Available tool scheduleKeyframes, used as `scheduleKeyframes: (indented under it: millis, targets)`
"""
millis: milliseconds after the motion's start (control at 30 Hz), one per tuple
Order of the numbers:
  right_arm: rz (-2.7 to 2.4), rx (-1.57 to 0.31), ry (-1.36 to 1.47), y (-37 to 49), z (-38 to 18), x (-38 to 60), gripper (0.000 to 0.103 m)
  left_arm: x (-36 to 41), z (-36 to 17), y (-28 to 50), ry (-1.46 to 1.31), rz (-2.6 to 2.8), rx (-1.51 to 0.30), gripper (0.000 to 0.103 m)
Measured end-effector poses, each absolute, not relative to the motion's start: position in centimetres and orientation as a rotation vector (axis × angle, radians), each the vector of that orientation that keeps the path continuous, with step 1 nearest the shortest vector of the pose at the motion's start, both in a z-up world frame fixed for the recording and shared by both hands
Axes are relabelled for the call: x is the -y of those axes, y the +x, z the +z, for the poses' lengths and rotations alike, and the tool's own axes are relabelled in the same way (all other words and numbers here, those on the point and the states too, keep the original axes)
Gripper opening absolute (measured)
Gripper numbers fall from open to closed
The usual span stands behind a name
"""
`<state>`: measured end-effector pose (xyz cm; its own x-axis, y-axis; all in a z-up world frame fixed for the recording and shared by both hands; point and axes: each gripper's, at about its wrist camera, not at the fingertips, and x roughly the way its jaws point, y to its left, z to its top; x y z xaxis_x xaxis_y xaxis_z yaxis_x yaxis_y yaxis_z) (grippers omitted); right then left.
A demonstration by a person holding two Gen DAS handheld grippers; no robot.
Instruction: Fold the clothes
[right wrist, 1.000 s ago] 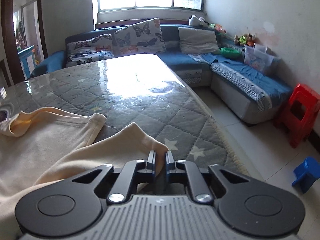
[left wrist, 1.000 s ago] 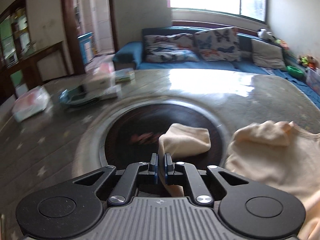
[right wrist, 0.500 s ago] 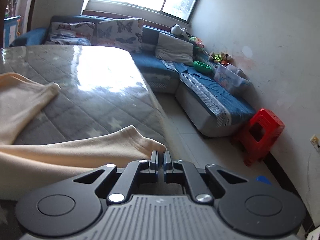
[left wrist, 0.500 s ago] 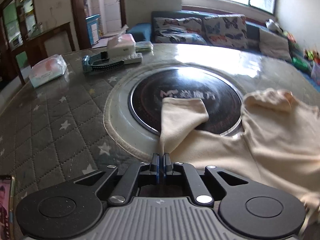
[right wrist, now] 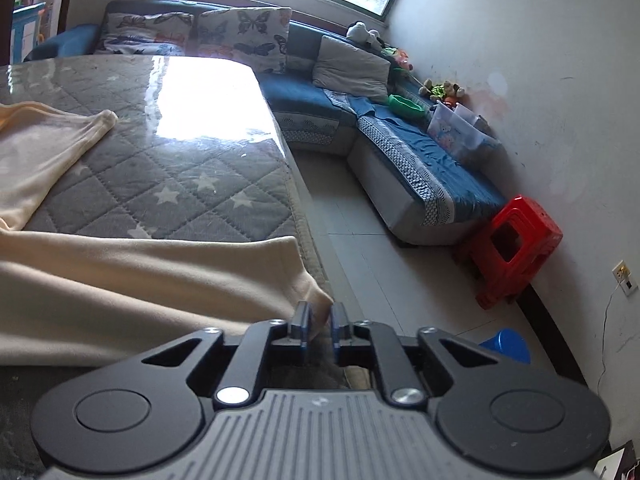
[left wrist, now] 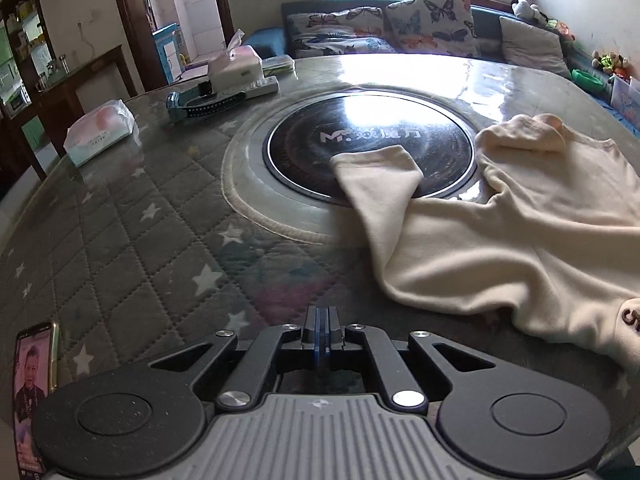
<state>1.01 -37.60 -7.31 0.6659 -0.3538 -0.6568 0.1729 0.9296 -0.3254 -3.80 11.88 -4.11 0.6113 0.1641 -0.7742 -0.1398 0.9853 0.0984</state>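
A: Where's the garment rn?

B: Cream top (left wrist: 500,240) lies spread on the quilted star table (left wrist: 132,240), filling the right half of the left-wrist view. One sleeve (left wrist: 376,172) reaches up onto the black round hob plate (left wrist: 360,140) at frame centre; the collar end bunches at upper right. In the right-wrist view it fills the lower left, w/ a corner (right wrist: 316,304) hanging by the table edge.

A: Grippers?

B: Left gripper (left wrist: 321,320): jaws pressed together, nothing between them, over bare table at bottom centre. The cloth starts just to its right & above. Right gripper (right wrist: 319,320): jaws have just been opening, slightly apart now; that corner sits in the gap, touching the left pad at most, not pinched as far as I can tell.

A: So which hand's nearer?

B: Right, it's at the cloth's edge. Long axis runs across, roughly from one gripper toward the other. My guess: it's laid out, and the next grab is the sleeve, up & right of the left tool.

A: Other stuff?

B: Tissue box (left wrist: 236,66) & wipes pack (left wrist: 100,130) upper left, phone (left wrist: 34,380) lower left, well apart.
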Motion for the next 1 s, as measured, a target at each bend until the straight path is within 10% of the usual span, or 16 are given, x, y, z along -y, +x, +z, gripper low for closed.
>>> scheduleKeyframes:
  millis: [167, 300, 1000]
  targets:
    - [-0.267, -0.740, -0.180, 1.0, -5.0, 38.3, 0.022, -10.8, -2.2, -2.4, 0.031, 0.130, -0.838, 0.012]
    - [-0.162, -0.716, -0.137, 2.2, -3.6, 36.6, 0.034, -8.2, -1.1, 0.0, 0.064, 0.075, -0.789, 0.038]
    - [0.204, -0.748, -0.272, 12.4, -5.9, 23.7, 0.066, 2.4, -4.6, 17.0, 0.261, -0.129, -0.842, 0.057]
